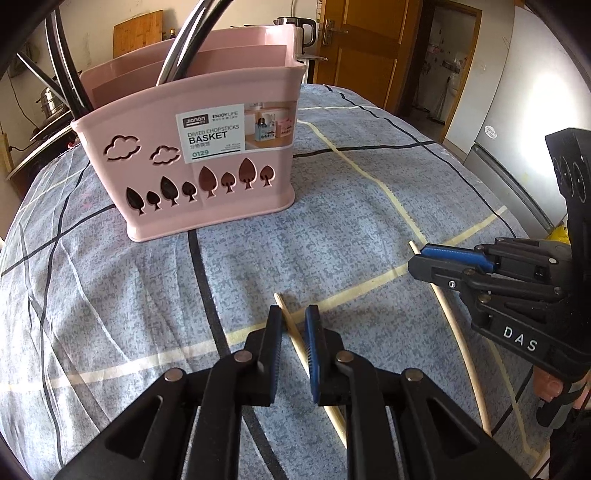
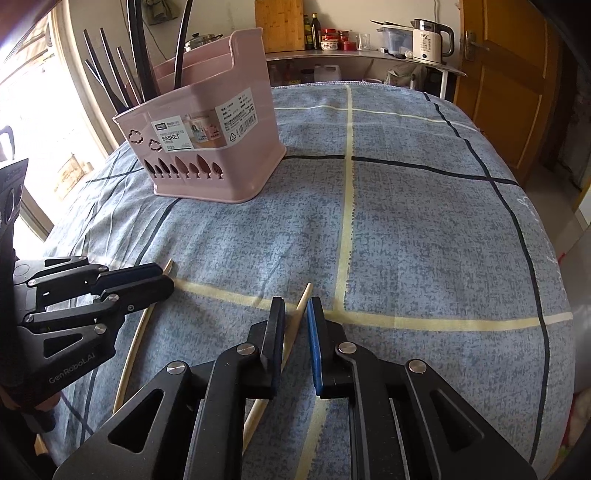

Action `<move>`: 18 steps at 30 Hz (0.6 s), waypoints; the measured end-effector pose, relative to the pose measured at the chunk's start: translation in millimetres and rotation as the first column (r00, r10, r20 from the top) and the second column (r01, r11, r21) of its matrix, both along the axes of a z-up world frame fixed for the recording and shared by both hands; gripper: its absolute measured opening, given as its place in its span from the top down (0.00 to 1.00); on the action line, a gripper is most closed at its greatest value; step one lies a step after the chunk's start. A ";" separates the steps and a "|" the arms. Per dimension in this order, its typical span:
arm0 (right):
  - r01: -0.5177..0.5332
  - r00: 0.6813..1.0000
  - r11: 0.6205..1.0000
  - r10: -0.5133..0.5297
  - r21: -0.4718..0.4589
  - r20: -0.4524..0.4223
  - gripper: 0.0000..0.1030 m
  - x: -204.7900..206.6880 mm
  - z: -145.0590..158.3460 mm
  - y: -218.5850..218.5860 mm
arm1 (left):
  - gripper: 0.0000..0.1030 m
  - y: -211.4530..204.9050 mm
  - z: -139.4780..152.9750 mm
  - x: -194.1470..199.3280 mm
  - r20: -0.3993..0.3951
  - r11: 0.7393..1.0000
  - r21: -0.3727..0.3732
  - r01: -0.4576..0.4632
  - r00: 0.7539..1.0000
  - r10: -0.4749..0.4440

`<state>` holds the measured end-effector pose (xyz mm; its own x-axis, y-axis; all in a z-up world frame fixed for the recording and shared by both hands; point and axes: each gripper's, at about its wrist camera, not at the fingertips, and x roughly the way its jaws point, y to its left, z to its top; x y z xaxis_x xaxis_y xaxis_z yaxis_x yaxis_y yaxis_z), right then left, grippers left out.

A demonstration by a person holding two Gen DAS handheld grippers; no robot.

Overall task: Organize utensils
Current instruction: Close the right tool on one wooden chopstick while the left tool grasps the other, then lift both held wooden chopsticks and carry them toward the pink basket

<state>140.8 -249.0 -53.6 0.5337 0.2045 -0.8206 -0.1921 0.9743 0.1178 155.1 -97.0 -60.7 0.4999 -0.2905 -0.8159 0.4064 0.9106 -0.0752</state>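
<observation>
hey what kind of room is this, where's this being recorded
Most likely a home kitchen or dining area. An electric kettle and sauce bottles sit on a counter behind the cloth-covered table, a cutting board leans on the wall, and a fridge stands nearby.

Two chopsticks [image 1: 458, 332] lie side by side before the basket [image 1: 192, 158] (utensils [image 1: 70, 74] standing inside) on the cloth [image 1: 351, 206].
</observation>
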 end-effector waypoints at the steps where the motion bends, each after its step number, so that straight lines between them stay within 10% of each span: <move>1: 0.003 1.000 1.000 -0.003 0.002 -0.003 0.88 1.0 -0.1 0.4 | 0.83 -3.8 -0.4 2.5 -0.006 1.000 -0.003 -0.005 1.000 0.005; 18: -0.029 0.999 0.997 0.027 0.072 0.027 0.95 5.3 18.4 2.7 | 0.93 -1.5 11.0 3.6 -0.002 0.999 -0.043 -0.032 0.999 0.032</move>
<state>146.1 -246.2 -35.1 0.5481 0.2783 -0.7888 -0.2232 0.9575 0.1827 158.7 -98.5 -49.7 0.5089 -0.3089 -0.8035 0.3767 0.9192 -0.1148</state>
